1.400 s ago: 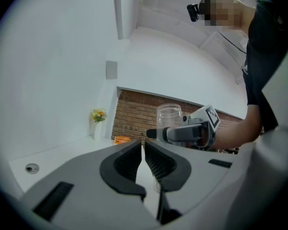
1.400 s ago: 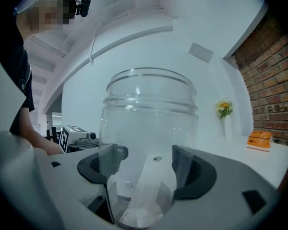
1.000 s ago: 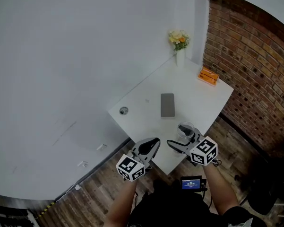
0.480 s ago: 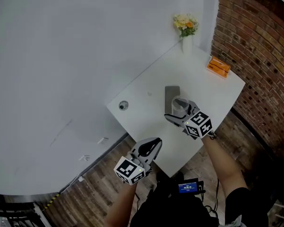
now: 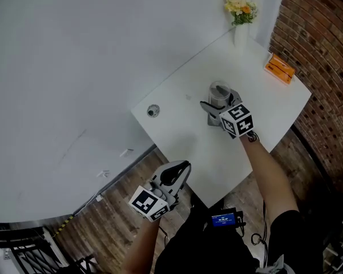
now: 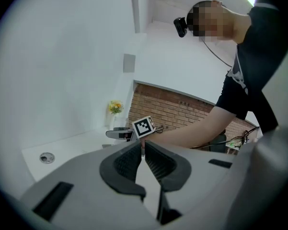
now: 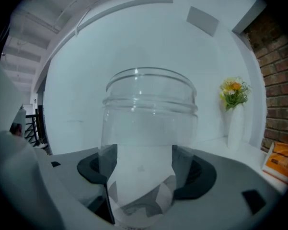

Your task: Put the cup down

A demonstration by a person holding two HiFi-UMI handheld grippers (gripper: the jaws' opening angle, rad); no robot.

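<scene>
I see the clear cup (image 5: 220,92), ribbed under its rim, upright and clamped low between the right gripper (image 5: 216,104) jaws over the white table (image 5: 177,119). At its 7 o'clock the left gripper (image 5: 181,168) hangs off the table, jaws nearly together and empty.

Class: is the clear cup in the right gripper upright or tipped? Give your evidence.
Upright. The cup shows its open rim level on top; the right gripper clamps its lower body.
</scene>
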